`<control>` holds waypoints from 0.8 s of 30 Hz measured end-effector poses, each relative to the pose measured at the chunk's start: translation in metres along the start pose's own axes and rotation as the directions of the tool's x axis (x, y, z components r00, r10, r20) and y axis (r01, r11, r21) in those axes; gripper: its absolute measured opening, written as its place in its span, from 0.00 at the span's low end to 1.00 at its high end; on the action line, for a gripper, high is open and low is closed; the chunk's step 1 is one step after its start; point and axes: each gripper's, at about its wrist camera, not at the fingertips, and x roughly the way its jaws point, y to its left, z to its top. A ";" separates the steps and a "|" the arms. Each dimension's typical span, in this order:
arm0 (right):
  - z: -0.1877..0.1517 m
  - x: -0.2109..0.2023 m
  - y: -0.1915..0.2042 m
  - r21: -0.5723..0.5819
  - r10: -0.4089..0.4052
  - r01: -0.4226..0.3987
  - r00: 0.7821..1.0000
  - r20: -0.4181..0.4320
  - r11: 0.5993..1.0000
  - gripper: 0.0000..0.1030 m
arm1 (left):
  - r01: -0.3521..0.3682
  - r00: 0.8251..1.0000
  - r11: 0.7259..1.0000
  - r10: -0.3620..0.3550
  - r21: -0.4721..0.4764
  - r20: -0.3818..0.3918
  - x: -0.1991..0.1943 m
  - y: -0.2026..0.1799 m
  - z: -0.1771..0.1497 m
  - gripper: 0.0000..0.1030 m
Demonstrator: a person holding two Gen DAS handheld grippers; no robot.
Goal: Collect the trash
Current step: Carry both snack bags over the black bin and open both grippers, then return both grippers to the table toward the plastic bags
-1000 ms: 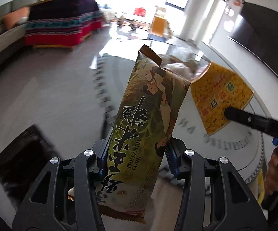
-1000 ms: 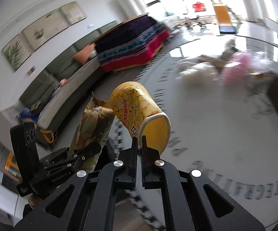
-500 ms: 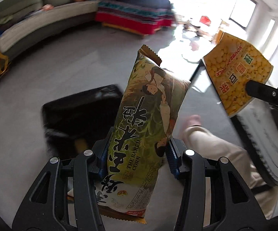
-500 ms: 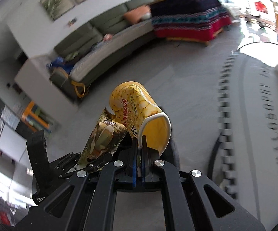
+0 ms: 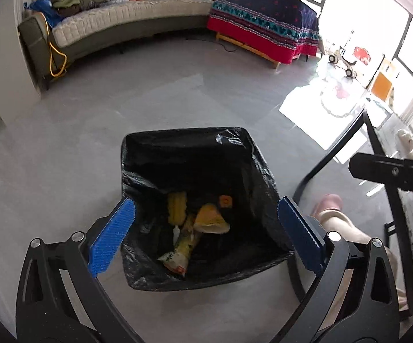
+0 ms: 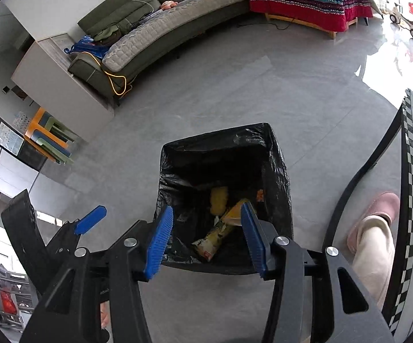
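The black-lined trash bin (image 5: 195, 154) stands on the grey floor (image 5: 77, 131). Your left tongs (image 5: 206, 228) and right tongs (image 6: 206, 234) hover over it, jaws opening, nothing between them. The yellow cup (image 5: 210, 220) and corn snack wrapper (image 5: 178, 254) lie inside the bin.

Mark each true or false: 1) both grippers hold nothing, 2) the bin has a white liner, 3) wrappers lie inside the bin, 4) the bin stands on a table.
1) True: the left gripper and right gripper are opening, with nothing between the jaws.
2) False: the bin has a black liner.
3) True: the snack wrapper and yellow cup lie at the bottom.
4) False: it stands on the grey floor.
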 end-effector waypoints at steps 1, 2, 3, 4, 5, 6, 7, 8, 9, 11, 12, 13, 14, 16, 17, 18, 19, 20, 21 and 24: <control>0.003 0.000 0.001 0.003 0.004 -0.004 1.000 0.003 1.000 0.50 | 0.003 1.000 1.000 -0.003 -0.001 0.001 -0.001 0.000 -0.001 0.94; 0.002 -0.003 0.001 0.008 0.008 -0.008 1.000 0.008 1.000 0.50 | 0.006 1.000 1.000 -0.006 0.001 0.001 -0.002 0.001 -0.001 0.94; 0.002 -0.004 0.001 0.013 0.011 -0.011 1.000 0.014 1.000 0.50 | 0.008 1.000 1.000 -0.008 0.006 0.001 -0.002 -0.001 -0.002 0.94; 0.005 -0.002 0.004 0.014 0.014 -0.014 1.000 0.020 1.000 0.50 | 0.010 1.000 1.000 -0.010 0.014 0.002 -0.003 -0.003 -0.001 0.94; 0.005 -0.006 0.001 0.016 0.017 -0.018 1.000 0.026 1.000 0.50 | 0.013 1.000 1.000 -0.013 0.022 0.004 -0.004 -0.006 -0.001 0.94; 0.003 -0.011 0.000 0.018 0.019 -0.020 0.999 0.035 1.000 0.50 | 0.015 1.000 0.999 -0.015 0.028 0.007 -0.003 -0.008 -0.001 0.94; 0.003 -0.014 -0.002 0.022 0.020 -0.021 0.999 0.042 1.000 0.50 | 0.023 1.000 0.999 -0.023 0.035 0.010 -0.004 -0.011 -0.001 0.94; 0.002 -0.017 -0.003 0.026 0.021 -0.023 0.999 0.049 0.999 0.50 | 0.030 1.000 0.999 -0.030 0.042 0.009 -0.005 -0.016 -0.002 0.94; 0.001 -0.021 -0.005 0.031 0.023 -0.025 0.998 0.057 0.999 0.50 | 0.035 0.999 0.998 -0.036 0.050 0.010 -0.005 -0.019 -0.002 0.94; -0.002 -0.032 -0.012 0.045 0.028 -0.031 0.997 0.077 0.998 0.50 | 0.049 0.999 0.996 -0.050 0.073 0.011 -0.008 -0.028 -0.001 0.94; -0.004 -0.038 -0.015 0.054 0.029 -0.034 0.996 0.090 0.998 0.50 | 0.058 0.998 0.995 -0.059 0.087 0.013 -0.010 -0.035 0.000 0.94; -0.006 -0.044 -0.019 0.063 0.028 -0.035 0.994 0.104 0.997 0.50 | 0.066 0.998 0.993 -0.067 0.096 0.014 -0.011 -0.041 0.000 0.94; -0.009 -0.048 -0.022 0.070 0.026 -0.034 0.993 0.117 0.997 0.50 | 0.074 0.997 0.992 -0.076 0.104 0.017 -0.012 -0.047 0.001 0.94; -0.017 -0.063 -0.034 0.098 0.011 -0.026 0.988 0.156 0.995 0.50 | 0.100 0.994 0.988 -0.104 0.115 0.032 -0.016 -0.063 0.002 0.94; -0.021 -0.070 -0.041 0.111 0.003 -0.022 0.985 0.174 0.994 0.50 | 0.111 0.993 0.987 -0.116 0.118 0.035 -0.016 -0.068 0.003 0.94; -0.024 -0.075 -0.046 0.121 -0.007 -0.016 0.983 0.184 0.993 0.50 | 0.134 0.990 0.983 -0.139 0.127 0.035 -0.017 -0.079 0.004 0.94; -0.028 -0.084 -0.055 0.137 -0.027 0.000 0.980 0.199 0.991 0.50 | 0.147 0.988 0.980 -0.153 0.132 0.033 -0.017 -0.086 0.004 0.94; -0.031 -0.090 -0.061 0.146 -0.043 0.013 0.977 0.207 0.989 0.50 | 0.167 0.985 0.976 -0.173 0.143 0.026 -0.017 -0.095 0.005 0.94; -0.034 -0.097 -0.068 0.160 -0.067 0.032 0.974 0.218 0.987 0.50 | 0.183 0.982 0.971 -0.188 0.155 0.020 -0.017 -0.104 0.005 0.94; -0.043 -0.112 -0.088 0.197 -0.115 0.068 0.965 0.237 0.978 0.50 | 0.224 0.973 0.952 -0.229 0.210 0.003 -0.017 -0.135 0.008 0.94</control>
